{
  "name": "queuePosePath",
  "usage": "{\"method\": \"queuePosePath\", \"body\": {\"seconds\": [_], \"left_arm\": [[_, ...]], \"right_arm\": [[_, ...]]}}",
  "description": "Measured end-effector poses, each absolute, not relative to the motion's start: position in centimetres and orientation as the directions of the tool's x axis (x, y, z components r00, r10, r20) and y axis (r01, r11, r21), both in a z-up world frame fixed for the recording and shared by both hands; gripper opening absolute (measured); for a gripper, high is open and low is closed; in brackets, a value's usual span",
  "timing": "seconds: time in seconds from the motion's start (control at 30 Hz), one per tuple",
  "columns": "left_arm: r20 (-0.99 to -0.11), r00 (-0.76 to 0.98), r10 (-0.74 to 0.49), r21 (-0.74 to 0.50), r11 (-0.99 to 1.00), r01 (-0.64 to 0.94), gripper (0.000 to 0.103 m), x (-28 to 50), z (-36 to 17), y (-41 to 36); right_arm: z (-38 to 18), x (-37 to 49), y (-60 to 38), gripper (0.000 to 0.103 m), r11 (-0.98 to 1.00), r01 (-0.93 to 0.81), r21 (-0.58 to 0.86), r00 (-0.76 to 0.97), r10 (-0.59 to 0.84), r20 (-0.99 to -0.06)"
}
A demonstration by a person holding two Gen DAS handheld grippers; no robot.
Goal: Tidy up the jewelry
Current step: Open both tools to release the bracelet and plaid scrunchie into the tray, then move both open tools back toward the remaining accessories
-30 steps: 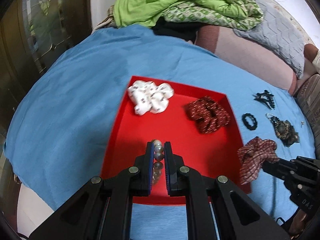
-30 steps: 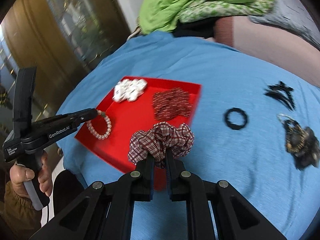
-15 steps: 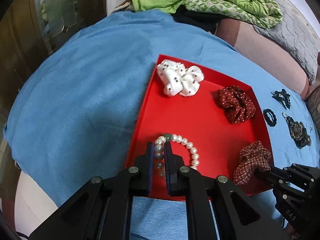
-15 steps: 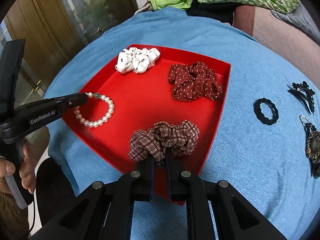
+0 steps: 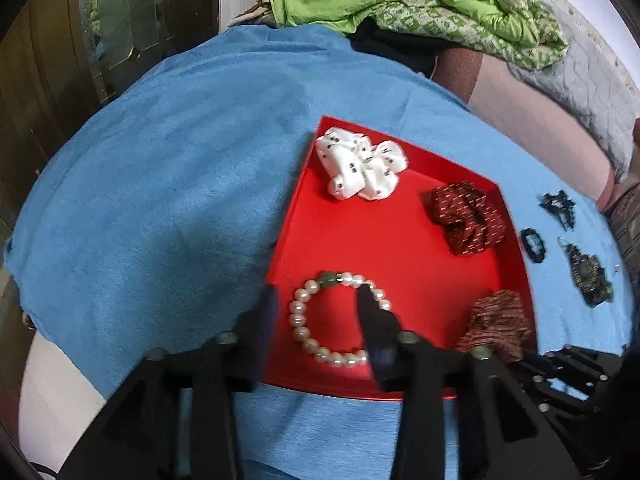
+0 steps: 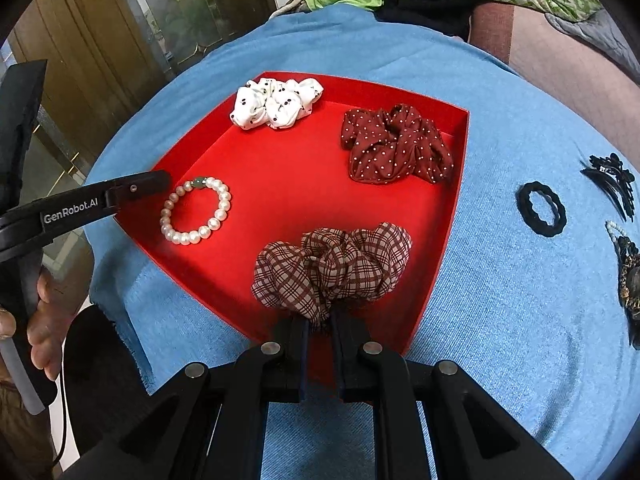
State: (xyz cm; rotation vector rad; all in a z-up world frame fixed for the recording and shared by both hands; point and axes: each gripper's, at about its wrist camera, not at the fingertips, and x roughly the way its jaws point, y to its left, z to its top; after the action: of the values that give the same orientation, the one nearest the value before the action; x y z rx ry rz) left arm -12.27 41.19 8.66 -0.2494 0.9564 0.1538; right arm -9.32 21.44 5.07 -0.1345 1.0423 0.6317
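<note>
A red tray (image 5: 400,240) (image 6: 280,168) lies on the blue cloth. In it are a white scrunchie (image 5: 360,168) (image 6: 276,102), a dark red dotted scrunchie (image 5: 468,218) (image 6: 396,144) and a pearl bracelet (image 5: 336,320) (image 6: 196,210). My left gripper (image 5: 318,300) is open, its fingers astride the bracelet, which lies free on the tray floor. My right gripper (image 6: 320,324) is shut on a checked scrunchie (image 6: 332,266) (image 5: 496,324), held low over the tray's near right corner.
On the cloth right of the tray lie a black hair ring (image 6: 542,208) (image 5: 534,244), a black claw clip (image 6: 612,178) (image 5: 558,206) and a dark beaded ornament (image 6: 630,280) (image 5: 590,276). Green bedding (image 5: 400,0) and pillows are piled behind. A wooden door (image 6: 100,40) stands left.
My left gripper lowered the bracelet onto the tray and opened, letting it go. My right gripper carried the checked scrunchie over the tray's edge and lower into the tray.
</note>
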Motion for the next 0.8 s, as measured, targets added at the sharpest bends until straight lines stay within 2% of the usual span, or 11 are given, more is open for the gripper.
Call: {"method": "queuePosePath", "body": {"seconds": [0.07,0.17,0.23,0.33,0.43,0.57,0.67,0.8], "left_arm": [[-0.817,0.576,0.028,-0.139,0.960,-0.243,0.046,-12.4,9.0,40.9],[-0.807,0.589,0.033,-0.136,0.961,-0.240,0.047,-12.7,9.8,40.5],[-0.799,0.600,0.046,-0.125,0.963,-0.239,0.048,-12.9,10.4,40.1],[-0.784,0.615,0.086,-0.085,0.966,-0.244,0.053,-13.1,11.4,39.5],[-0.768,0.627,0.128,-0.041,0.968,-0.247,0.054,-13.3,12.4,38.7],[-0.748,0.644,0.158,0.000,0.971,-0.239,0.055,-13.6,13.5,37.4],[-0.735,0.659,0.163,0.020,0.976,-0.219,0.061,-13.5,14.1,36.1],[-0.736,0.658,0.158,0.033,0.980,-0.198,0.062,-13.1,14.2,34.4]], "right_arm": [[5.2,-9.5,21.2,0.013,0.813,-0.548,0.196,0.344,0.433,-0.833],[5.8,-9.7,20.9,0.032,0.811,-0.547,0.207,0.351,0.447,-0.823],[6.2,-10.0,20.7,0.040,0.809,-0.549,0.210,0.360,0.456,-0.814],[7.3,-10.6,20.5,0.044,0.803,-0.558,0.209,0.379,0.471,-0.797],[8.3,-11.2,19.9,0.057,0.802,-0.560,0.210,0.403,0.485,-0.776],[9.5,-12.1,18.1,0.057,0.803,-0.556,0.216,0.432,0.501,-0.750],[10.0,-12.5,16.4,0.060,0.818,-0.534,0.212,0.460,0.492,-0.740],[10.1,-12.0,13.7,0.062,0.845,-0.482,0.231,0.488,0.477,-0.731]]}}
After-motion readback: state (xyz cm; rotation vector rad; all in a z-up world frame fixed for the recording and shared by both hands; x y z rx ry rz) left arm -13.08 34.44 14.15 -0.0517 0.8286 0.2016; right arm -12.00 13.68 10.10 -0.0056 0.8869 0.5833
